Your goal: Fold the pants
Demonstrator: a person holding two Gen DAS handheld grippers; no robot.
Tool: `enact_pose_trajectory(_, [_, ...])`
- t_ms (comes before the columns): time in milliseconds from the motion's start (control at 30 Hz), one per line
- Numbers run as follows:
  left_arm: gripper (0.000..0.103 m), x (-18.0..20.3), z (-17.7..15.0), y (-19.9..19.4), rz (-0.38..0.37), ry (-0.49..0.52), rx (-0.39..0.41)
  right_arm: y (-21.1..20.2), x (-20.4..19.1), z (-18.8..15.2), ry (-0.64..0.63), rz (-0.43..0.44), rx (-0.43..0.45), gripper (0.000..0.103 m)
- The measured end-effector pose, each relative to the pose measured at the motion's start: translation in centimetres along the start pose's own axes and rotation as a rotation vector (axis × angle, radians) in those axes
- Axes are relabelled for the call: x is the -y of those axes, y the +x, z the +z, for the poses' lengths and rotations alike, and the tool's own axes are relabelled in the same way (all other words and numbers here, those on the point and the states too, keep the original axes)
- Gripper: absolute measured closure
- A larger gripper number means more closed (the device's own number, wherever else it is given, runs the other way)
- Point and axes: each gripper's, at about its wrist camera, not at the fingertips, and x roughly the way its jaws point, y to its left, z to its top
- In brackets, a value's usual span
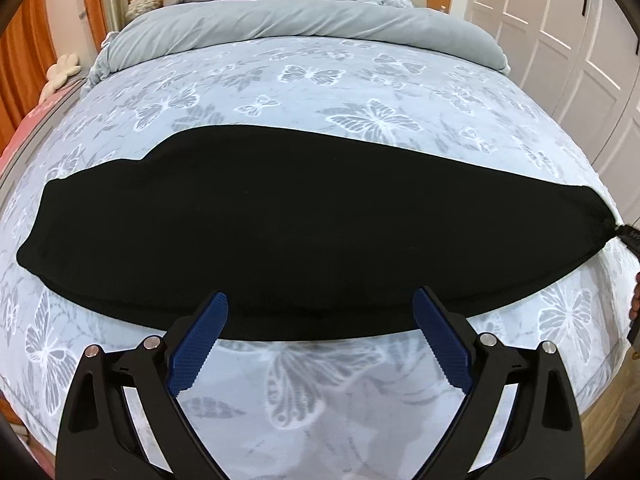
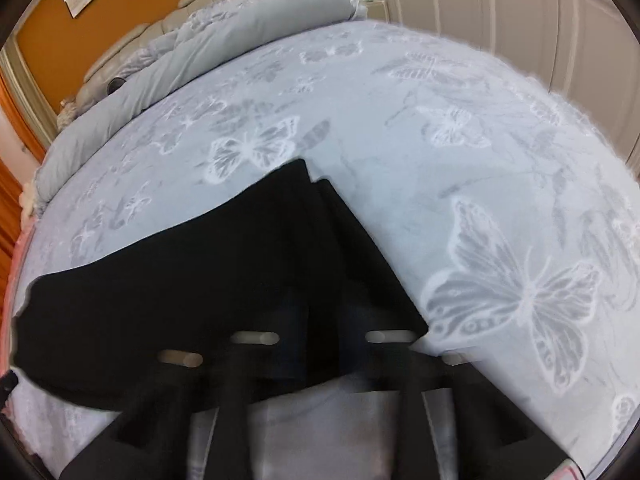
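The black pants (image 1: pixel 280 232) are lying across the bed (image 1: pixel 320 80), already folded into one long band running from nine o'clock to three o'clock in the left view. The left tongs (image 1: pixel 320 316) are standing wide open just over the near edge of the pants, at six o'clock, and they are holding nothing. The right tongs (image 2: pixel 320 332) are blurred; their blades are looking nearly closed, right at the leg ends of the pants (image 2: pixel 240 280), but I cannot tell if the cloth is really pinched between them or only lying under them.

What could be going wrong: if the right tongs are catching only the top layer, the two legs may be sliding apart when lifted, because the leg ends are already lying a little uneven at twelve o'clock in the right view. Also the fleecy butterfly cover (image 1: pixel 360 120) may be dragging the lower layer and wrinkling the fold. The left tongs, being open, are giving no hold on the other side, so the band may be twisting.

The left view is showing the whole length of the pants and the rolled duvet (image 1: pixel 304 20) at twelve o'clock. Only the right view is showing the stepped leg ends closely.
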Motion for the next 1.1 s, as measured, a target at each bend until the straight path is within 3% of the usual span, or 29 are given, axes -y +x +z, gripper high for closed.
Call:
enact_pose_trajectory(133, [0.011,0.6,-0.1,0.3,-0.013,-0.003,-0.006,-4.6,0.6,-0.3,-0.03,0.0,0.115,0.095])
enact_pose_trajectory(167, [0.011,0.7,-0.2,0.4,-0.014,-0.003,-0.009,-4.3,1.2,-0.2,-0.022,-0.004,0.104,0.095])
enact_pose_trajectory(233, [0.011,0.7,-0.3,0.2,-0.006,-0.003,-0.008,-0.9,2.5,-0.3,-0.03,-0.056,-0.022,0.092])
enact_pose_trajectory(267, [0.011,0.6,-0.3,0.1,-0.005,-0.003,-0.004,-0.6,2.8,-0.5,-0.034,-0.042,-0.002,0.091])
enact_pose_trajectory(300, [0.011,0.4,-0.3,-0.1,-0.004,-0.005,0.001,-1.1,2.8,-0.4,-0.032,-0.034,0.018,0.086])
enact_pose_trajectory(367, [0.011,0.0,-0.3,-0.1,0.007,-0.009,0.005,-3.0,2.7,-0.1,0.007,-0.047,0.046,0.065])
enact_pose_trajectory(400, [0.011,-0.3,-0.4,-0.1,0.015,-0.013,0.004,-3.9,2.6,0.0,0.018,-0.068,0.079,0.045])
enact_pose_trajectory(433, [0.011,-0.7,-0.3,0.0,0.021,-0.021,0.003,-4.6,2.5,0.0,0.006,-0.089,0.105,0.039])
enact_pose_trajectory(500, [0.011,-1.4,-0.4,0.0,0.026,-0.036,0.003,-4.1,2.6,0.4,0.001,-0.139,0.095,0.039])
enact_pose_trajectory(567, [0.011,-2.3,-0.4,-0.2,0.038,-0.044,0.011,-2.2,2.9,0.6,-0.002,-0.163,0.018,0.039])
enact_pose_trajectory(633, [0.011,-3.5,-0.3,-0.4,0.047,-0.048,0.02,-0.6,3.1,0.4,0.014,-0.14,-0.02,0.039])
enact_pose_trajectory(667, [0.011,-4.1,-0.1,-0.5,0.049,-0.053,0.028,-0.8,3.0,0.3,0.019,-0.128,-0.001,0.044])
enact_pose_trajectory(700, [0.011,-5.0,0.1,-0.6,0.05,-0.057,0.041,-0.8,2.9,0.3,0.029,-0.091,-0.003,0.074])
enact_pose_trajectory(733, [0.011,-5.7,0.3,-0.6,0.054,-0.061,0.049,-1.2,2.7,0.5,0.066,-0.051,-0.007,0.082])
enact_pose_trajectory(800, [0.011,-7.2,0.7,-0.7,0.054,-0.077,0.072,-2.3,1.3,0.9,0.05,-0.077,0.018,0.085])
enact_pose_trajectory(900, [0.011,-10.0,1.5,-1.0,0.038,-0.119,0.103,-5.8,-2.4,1.8,0.035,0.0,0.075,0.086])
enact_pose_trajectory(1100, [0.011,-15.0,1.9,-1.8,-0.034,-0.188,0.163,-12.2,-16.8,3.2,-0.125,0.247,0.152,0.087])
